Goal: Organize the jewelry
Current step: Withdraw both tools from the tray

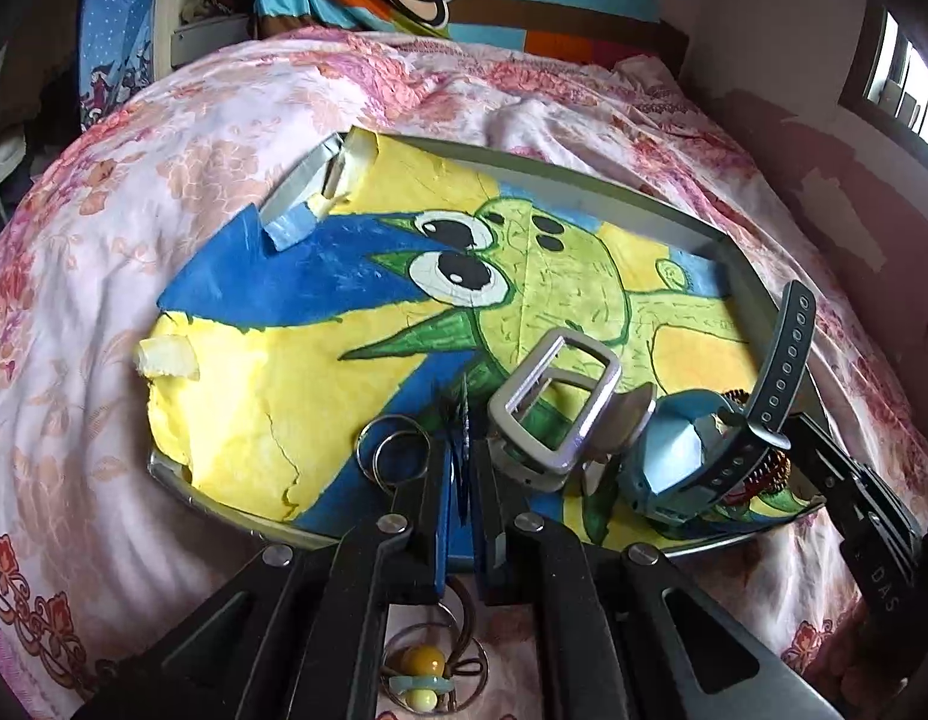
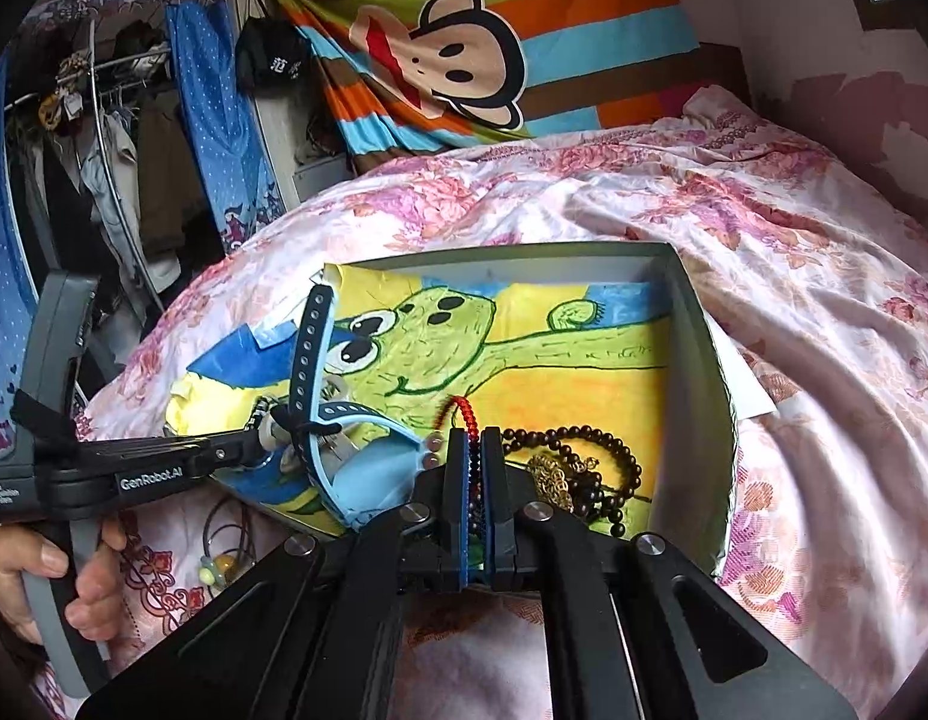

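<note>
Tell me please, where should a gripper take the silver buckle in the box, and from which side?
Probably its raised far bar, from above. The silver buckle is an open rectangular frame tilted up off the painted paper, so one finger can pass through the opening and the other close outside the bar.

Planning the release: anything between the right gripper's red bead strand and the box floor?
Nothing visible. Right gripper holds the red bead strand over the box; dark bead necklace just right, blue watch left. Directly underneath is hidden.

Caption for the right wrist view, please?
Right gripper pinches a red beaded bracelet over the box beside dark beads.
</note>
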Available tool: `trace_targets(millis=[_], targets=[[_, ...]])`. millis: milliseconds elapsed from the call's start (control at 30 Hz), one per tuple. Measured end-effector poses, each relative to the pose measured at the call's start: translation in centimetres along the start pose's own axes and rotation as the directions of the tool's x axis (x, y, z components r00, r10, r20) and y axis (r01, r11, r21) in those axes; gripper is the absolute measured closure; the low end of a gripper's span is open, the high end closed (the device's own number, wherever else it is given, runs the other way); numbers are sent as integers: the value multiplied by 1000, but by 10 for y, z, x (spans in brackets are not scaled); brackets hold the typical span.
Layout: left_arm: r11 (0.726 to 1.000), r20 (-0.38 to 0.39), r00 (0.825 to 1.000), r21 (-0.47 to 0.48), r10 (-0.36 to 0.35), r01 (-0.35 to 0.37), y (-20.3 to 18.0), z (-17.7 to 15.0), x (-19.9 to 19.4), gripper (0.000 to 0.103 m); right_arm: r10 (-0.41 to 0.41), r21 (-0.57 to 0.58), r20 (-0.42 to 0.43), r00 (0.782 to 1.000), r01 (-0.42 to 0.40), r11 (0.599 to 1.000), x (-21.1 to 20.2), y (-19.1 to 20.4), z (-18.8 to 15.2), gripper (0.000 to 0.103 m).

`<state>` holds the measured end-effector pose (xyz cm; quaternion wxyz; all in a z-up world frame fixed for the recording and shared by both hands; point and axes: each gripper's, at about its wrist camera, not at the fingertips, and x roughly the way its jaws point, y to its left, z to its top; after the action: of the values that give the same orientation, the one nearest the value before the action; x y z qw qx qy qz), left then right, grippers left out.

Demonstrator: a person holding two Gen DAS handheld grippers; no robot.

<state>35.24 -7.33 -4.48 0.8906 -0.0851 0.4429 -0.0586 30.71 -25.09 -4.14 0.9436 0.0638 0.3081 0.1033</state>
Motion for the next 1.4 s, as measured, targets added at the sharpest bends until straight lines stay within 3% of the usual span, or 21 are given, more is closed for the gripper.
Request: trace_targets(millis=[67, 100, 133, 200, 300, 367, 533, 633, 700, 800, 1100, 1300, 1400], targets=[[1000, -7, 1000, 4, -8, 8, 0, -1, -2, 84, -17, -2, -4, 1000, 17, 1000, -1, -1, 0, 83], [1000, -2, 1000, 5, -10, 10, 0, -1, -4, 71, -23, -2, -1, 1000, 23, 1000, -3, -1, 1, 78], [1000, 8, 1000, 4, -6, 6, 0, -1, -8, 50, -29, 0, 7, 1000, 29, 1000, -6, -1, 1, 68], [1000, 47, 999, -9, 8, -8, 2, -1, -19, 23, -35, 1, 23, 999, 35, 999, -14, -1, 4, 62], [999, 112, 994, -33, -12, 15, 8, -1, -43, 21, -54, -4, 45, 998, 54, 999, -28, 0, 11, 58], [998, 123, 992, -44, -27, 33, 11, 0, -57, 18, -58, -1, 66, 996, 59, 998, -40, 3, 15, 42], [994, 239, 970, -91, -38, 61, 23, -6, -109, 1, -41, -2, 142, 989, 41, 999, -86, 17, 23, 18], [987, 283, 956, -117, -76, 113, 31, -13, -138, 0, -26, -35, 181, 983, 33, 999, -113, 31, 25, 8], [986, 276, 957, -115, -85, 120, 33, -18, -155, 0, -17, -55, 217, 976, 30, 998, -133, 41, 25, 2], [988, 299, 950, -96, -86, 120, 35, -31, -178, 0, 5, -88, 285, 959, 21, 996, -166, 57, 20, 1], [999, 443, 896, -19, -30, 43, 38, -85, -256, 0, 33, -79, 383, 923, -3, 997, -238, 90, -8, 1], [999, 487, 874, 30, 0, -16, 37, -120, -286, 0, 31, -70, 398, 917, -4, 998, -267, 103, -36, 1], [999, 484, 875, 43, 9, -34, 40, -134, -290, 0, 25, -65, 390, 920, 0, 998, -275, 106, -50, 1]])
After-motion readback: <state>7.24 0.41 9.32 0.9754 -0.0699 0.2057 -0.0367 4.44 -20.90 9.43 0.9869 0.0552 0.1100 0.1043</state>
